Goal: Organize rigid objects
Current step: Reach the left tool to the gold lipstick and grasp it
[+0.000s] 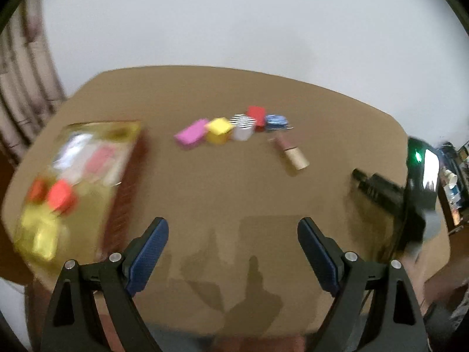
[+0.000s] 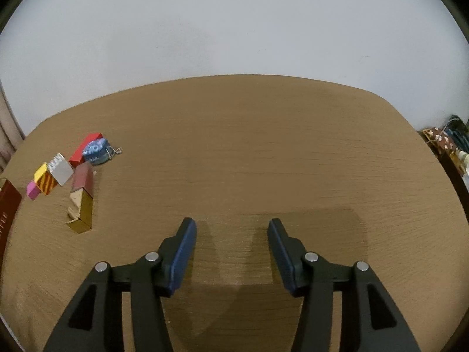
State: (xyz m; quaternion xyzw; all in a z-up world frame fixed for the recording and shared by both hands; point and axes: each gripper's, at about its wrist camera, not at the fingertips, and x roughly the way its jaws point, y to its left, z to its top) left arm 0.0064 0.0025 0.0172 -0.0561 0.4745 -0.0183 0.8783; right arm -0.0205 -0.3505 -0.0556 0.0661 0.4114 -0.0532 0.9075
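The left gripper (image 1: pixel 233 230) is held low over the near part of the table (image 1: pixel 222 176), its blue-padded fingers (image 1: pixel 152 252) spread wide apart with nothing between them. The right gripper (image 2: pixel 231 231) is likewise held just above the table (image 2: pixel 263 152), fingers apart and empty.

In the blurred left wrist view, a gold-lined box (image 1: pixel 88 182) with red sides is seen at about 10 o'clock from the left gripper; red, yellow and pale pieces lie inside it, too smeared to tell apart. At 12 o'clock, well apart from the fingers, a row of small blocks is laid out close together: a pink block (image 1: pixel 190 133), a yellow block (image 1: pixel 218 129), a white block with a striped top (image 1: pixel 243 127), a red block (image 1: pixel 256 117) and a blue keychain (image 1: pixel 275 121). Just beside the row, at 1 o'clock, a long brown and gold case (image 1: pixel 291 154) lies on its side.

From the right wrist view the same group lies at 10 o'clock, with the gold case (image 2: pixel 80 202) nearest. The right gripper itself appears at 3 o'clock in the left view as a dark shape (image 1: pixel 390 193).
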